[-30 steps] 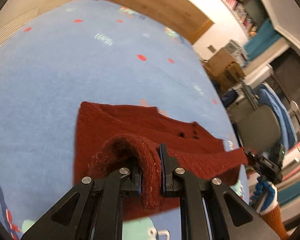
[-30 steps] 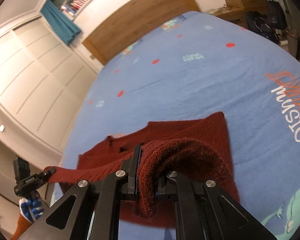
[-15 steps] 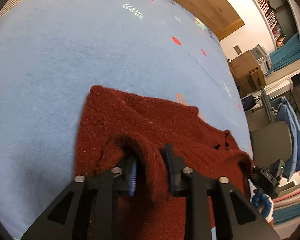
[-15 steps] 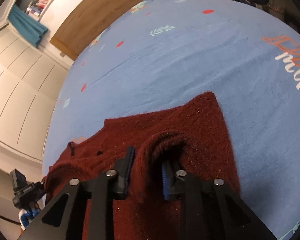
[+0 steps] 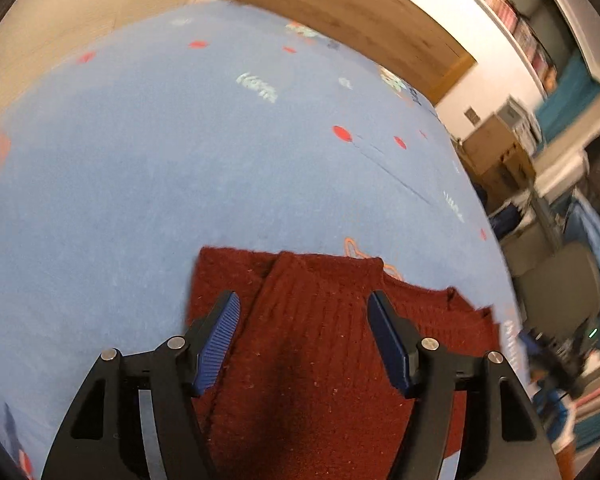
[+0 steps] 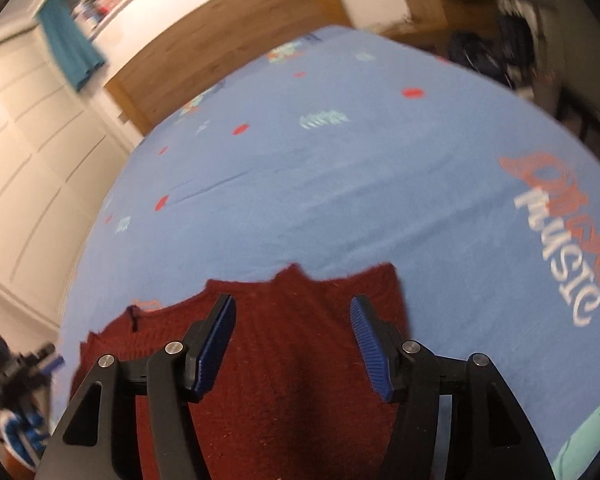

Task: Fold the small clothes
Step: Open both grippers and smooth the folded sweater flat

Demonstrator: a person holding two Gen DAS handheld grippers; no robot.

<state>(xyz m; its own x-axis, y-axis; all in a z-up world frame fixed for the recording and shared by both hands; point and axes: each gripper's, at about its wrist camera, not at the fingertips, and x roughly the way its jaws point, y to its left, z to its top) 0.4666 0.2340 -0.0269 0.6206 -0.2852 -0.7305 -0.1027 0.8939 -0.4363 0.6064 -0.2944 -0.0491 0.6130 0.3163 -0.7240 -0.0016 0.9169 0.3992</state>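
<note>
While the blue bedspread (image 5: 180, 168) carries it, the dark red knit sweater (image 5: 324, 360) lies flat just below both tongs — long axis side to side, neither hand nearer. Left tongs (image 5: 302, 312) and right tongs (image 6: 292, 316) are opening, pinching nothing (fabric beneath, untouched) — nothing blocks.

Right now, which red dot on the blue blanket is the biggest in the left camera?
The round red dot in the middle of the blue blanket. The other dots are smaller, and it lies beyond the red sweater.

Both wrist views angled down, close, sharing red sweater (image 5: 320, 340)
</note>
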